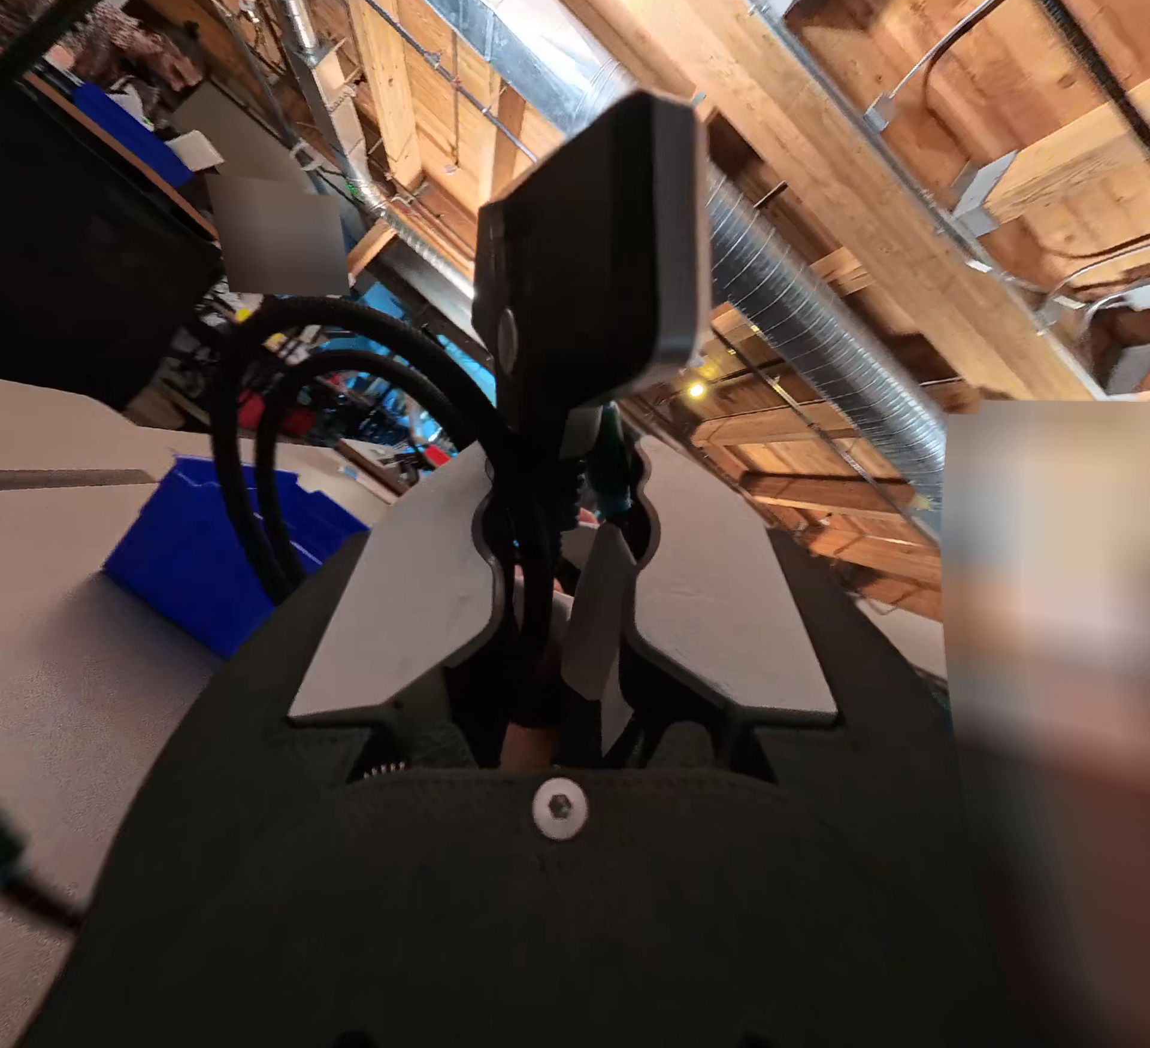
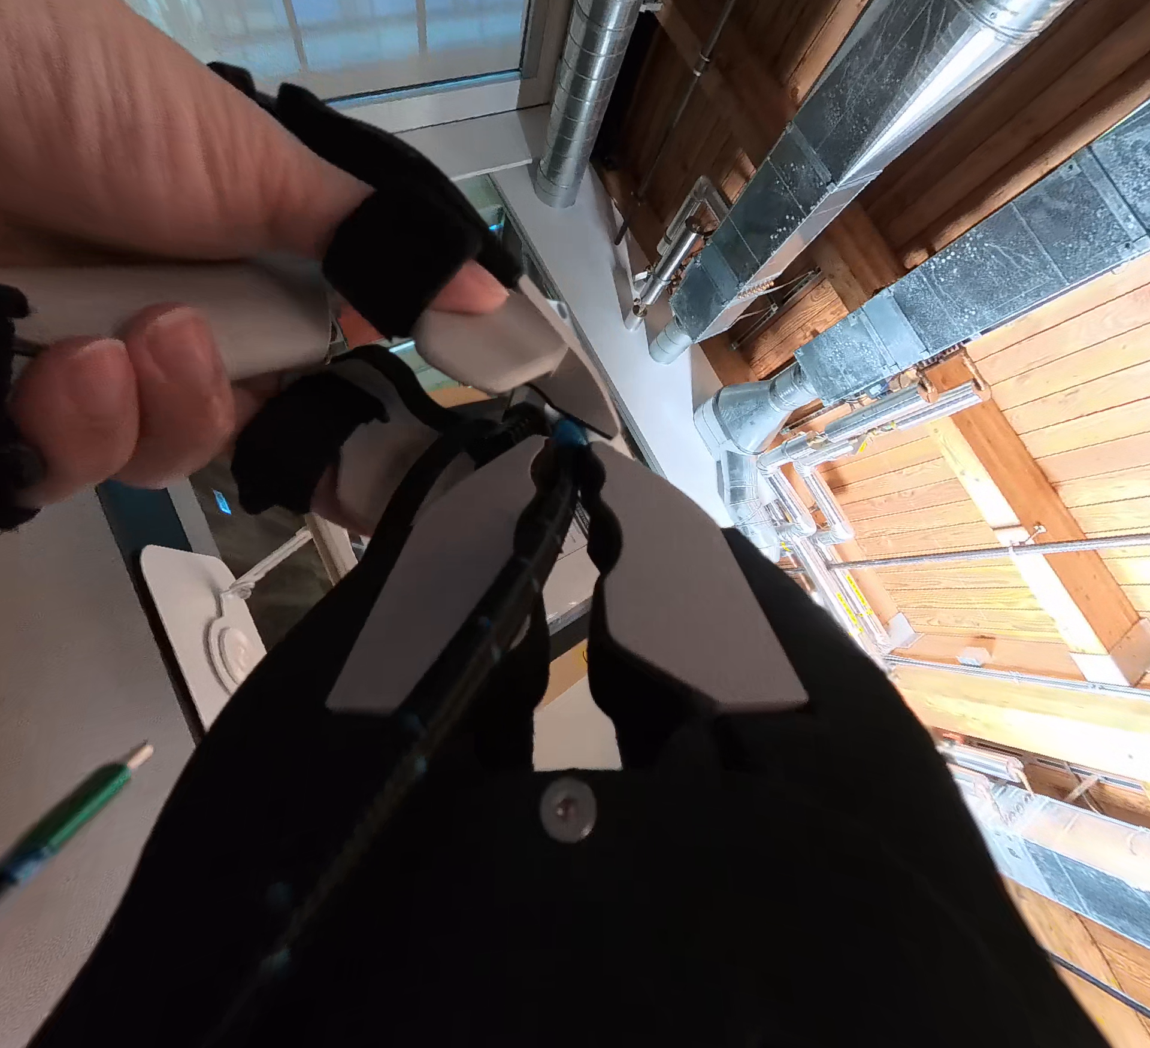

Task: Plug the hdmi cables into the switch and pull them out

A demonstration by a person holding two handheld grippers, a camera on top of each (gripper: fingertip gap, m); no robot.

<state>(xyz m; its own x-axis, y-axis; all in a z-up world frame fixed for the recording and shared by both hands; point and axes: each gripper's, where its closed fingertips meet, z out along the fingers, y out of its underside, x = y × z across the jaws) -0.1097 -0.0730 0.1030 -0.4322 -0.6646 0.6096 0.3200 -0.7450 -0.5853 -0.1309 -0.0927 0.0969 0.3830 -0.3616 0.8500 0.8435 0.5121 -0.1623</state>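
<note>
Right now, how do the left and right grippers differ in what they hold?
The left gripper clamps the lower end of the black switch, a flat box standing above its fingertips; the right gripper pinches a thin black cable with a blue tip. Cable loops hang beside the left gripper, none beside the right. Both are nearly shut and point up towards a wooden ceiling.

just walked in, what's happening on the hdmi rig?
Both grippers are raised and aimed at the ceiling. The left gripper is closed on the black switch, with black cables looping from its lower end. The right gripper pinches a black cable with a blue tip near the other gripper's grey finger. Whether that plug is seated is hidden.
</note>
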